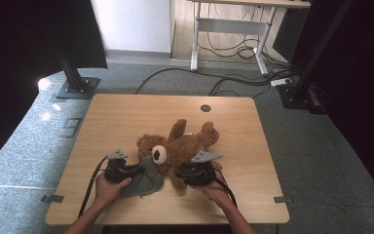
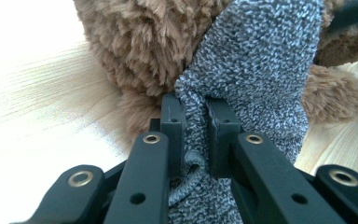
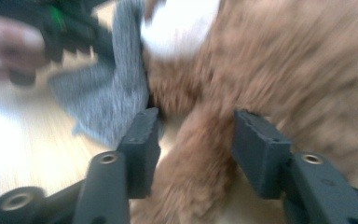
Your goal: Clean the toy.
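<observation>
Bear [image 1: 182, 146]: I see it lying flat mid-table [image 1: 126, 117], long axis diagonal, head [image 1: 153, 148] toward my near left, legs pointing far right.
Cloth [image 1: 146, 179]: grey knit, draped at the bear's head, spreading toward the near edge.
Left gripper [image 2: 196, 116]: my jaws are narrow, clamped on a fold of the cloth, fabric bunched between the pads.
Right gripper [image 3: 193, 140]: my jaws stand apart, a brown furry limb between them, pads not pressing; view blurred.
</observation>
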Available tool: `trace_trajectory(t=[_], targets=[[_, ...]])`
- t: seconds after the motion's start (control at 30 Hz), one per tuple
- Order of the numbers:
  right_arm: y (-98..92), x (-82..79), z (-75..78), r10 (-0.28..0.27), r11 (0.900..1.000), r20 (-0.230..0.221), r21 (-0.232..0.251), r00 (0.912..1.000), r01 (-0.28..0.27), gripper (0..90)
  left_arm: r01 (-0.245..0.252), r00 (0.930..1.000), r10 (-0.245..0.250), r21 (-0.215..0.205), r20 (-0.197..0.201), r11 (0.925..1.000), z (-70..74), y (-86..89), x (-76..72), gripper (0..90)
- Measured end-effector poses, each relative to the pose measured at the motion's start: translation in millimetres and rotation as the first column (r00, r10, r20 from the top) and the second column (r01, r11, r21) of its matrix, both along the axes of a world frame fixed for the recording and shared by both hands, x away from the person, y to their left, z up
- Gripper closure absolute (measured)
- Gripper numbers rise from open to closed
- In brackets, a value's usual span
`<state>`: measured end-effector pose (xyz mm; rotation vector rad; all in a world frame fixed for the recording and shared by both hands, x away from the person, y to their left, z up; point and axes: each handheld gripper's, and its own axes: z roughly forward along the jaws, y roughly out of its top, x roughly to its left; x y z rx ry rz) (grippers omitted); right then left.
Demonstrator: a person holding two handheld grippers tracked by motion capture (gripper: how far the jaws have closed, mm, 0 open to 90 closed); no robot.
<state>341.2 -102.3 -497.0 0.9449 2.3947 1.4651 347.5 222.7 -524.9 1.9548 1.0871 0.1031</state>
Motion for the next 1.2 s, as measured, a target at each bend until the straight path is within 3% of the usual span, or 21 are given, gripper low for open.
trace_trajectory(t=[0.03, 0.1, 0.17, 0.23, 0.27, 0.33, 0.37, 0.43, 0.5, 0.53, 0.57, 0.67, 0.7, 0.77, 0.9, 1.0, 1.07, 1.1, 1.13, 1.17, 1.2], targets=[[-3.3, 4.7, 17.8, -0.039, 0.999, 0.046, 0.009, 0.9982, 0.039, 43.3, 0.000, 1.0000, 0.000, -0.001, 0.000, 1.0000, 0.0, 0.0, 0.0, 79.0], [-4.9, 15.4, 33.4, -0.071, 0.997, 0.071, 0.012, 0.9950, 0.070, 42.0, -0.002, 1.0000, 0.002, -0.002, -0.003, 1.0000, 0.2, -0.2, -0.2, 78.9], [-4.7, 20.8, 38.0, -0.077, 0.997, 0.075, 0.017, 0.9943, 0.076, 41.5, -0.002, 1.0000, 0.002, -0.003, -0.004, 1.0000, 0.3, 0.0, -0.4, 79.0], [-1.9, 39.9, 48.2, -0.094, 0.995, 0.061, 0.015, 0.9937, 0.094, 39.4, 0.000, 1.0000, 0.000, -0.002, -0.004, 1.0000, 0.3, 0.3, -0.1, 78.9], [2.4, 57.3, 52.9, -0.112, 0.994, 0.050, 0.002, 0.9924, 0.112, 39.1, 0.000, 1.0000, 0.000, -0.004, -0.006, 1.0000, 0.1, 0.5, 0.1, 78.9], [4.9, 65.1, 54.7, -0.122, 0.992, 0.045, -0.003, 0.9915, 0.122, 38.6, -0.001, 1.0000, 0.001, -0.005, -0.005, 1.0000, 0.0, 0.4, 0.1, 78.9], [9.9, 78.9, 57.0, -0.136, 0.991, 0.027, -0.005, 0.9903, 0.137, 36.8, 0.000, 1.0000, 0.000, -0.006, -0.005, 1.0000, 0.0, 0.5, 0.1, 79.0], [12.4, 85.1, 57.5, -0.148, 0.989, 0.016, -0.012, 0.9889, 0.148, 35.5, -0.001, 1.0000, 0.001, -0.008, -0.005, 1.0000, -0.2, 0.5, 0.2, 78.9], [18.4, 102.5, 54.9, -0.191, 0.981, -0.030, -0.024, 0.9810, 0.191, 32.8, 0.000, 1.0000, 0.000, -0.008, -0.005, 1.0000, -0.4, 0.5, 0.4, 78.9], [18.4, 102.5, 54.9, -0.191, 0.981, -0.030, -0.024, 0.9810, 0.191, 32.8, 0.000, 1.0000, 0.000, -0.008, -0.005, 1.0000, -0.4, 0.5, 0.4, 78.9], [22.1, 112.7, 51.2, -0.216, 0.976, -0.063, -0.038, 0.9742, 0.214, 31.0, 0.000, 1.0000, 0.000, -0.007, -0.005, 1.0000, -0.4, 0.4, 0.4, 78.9], [28.7, 123.4, 45.7, -0.250, 0.968, -0.100, -0.061, 0.9631, 0.245, 31.0, 0.002, 1.0000, -0.002, -0.007, -0.004, 1.0000, -0.8, 0.1, 0.5, 79.0], [28.7, 123.4, 45.7, -0.250, 0.968, -0.100, -0.061, 0.9631, 0.245, 31.0, 0.002, 1.0000, -0.002, -0.007, -0.004, 1.0000, -0.8, 0.1, 0.5, 78.9], [33.4, 129.4, 37.9, -0.265, 0.963, -0.112, -0.085, 0.9577, 0.257, 42.1, 0.003, 1.0000, -0.003, -0.006, -0.002, 1.0000, -1.0, -0.2, 0.4, 79.0], [35.1, 130.6, 33.1, -0.241, 0.969, -0.100, -0.088, 0.9654, 0.232, 64.1, 0.008, 1.0000, -0.008, -0.005, -0.002, 1.0000, -1.7, -1.7, -0.1, 78.9], [35.5, 128.6, 33.1, -0.225, 0.973, -0.083, -0.078, 0.9708, 0.219, 69.8, 0.015, 0.9999, -0.015, -0.010, 0.002, 0.9998, -1.5, -2.8, -1.3, 79.0], [34.2, 125.2, 31.7, -0.223, 0.974, -0.049, -0.058, 0.9735, 0.220, 74.6, 0.024, 0.9997, -0.024, -0.020, 0.006, 0.9995, -0.2, -3.9, -2.9, 78.9], [33.3, 124.3, 31.3, -0.226, 0.973, -0.041, -0.049, 0.9733, 0.224, 75.5, 0.037, 0.9993, -0.036, -0.045, 0.010, 0.9983, 3.5, -4.9, -4.9, 78.9], [33.3, 124.3, 31.3, -0.226, 0.973, -0.041, -0.049, 0.9733, 0.224, 75.5, 0.037, 0.9993, -0.036, -0.045, 0.010, 0.9983, 3.5, -4.9, -4.9, 78.8], [31.8, 123.0, 31.6, -0.224, 0.974, -0.018, -0.029, 0.9743, 0.224, 77.0, 0.053, 0.9986, -0.052, -0.071, 0.005, 0.9961, 6.7, -8.0, -5.5, 78.8], [31.7, 121.6, 32.8, -0.222, 0.975, 0.000, -0.022, 0.9750, 0.222, 77.4, 0.053, 0.9986, -0.052, -0.071, 0.005, 0.9961, 6.7, -8.0, -5.5, 78.8]])
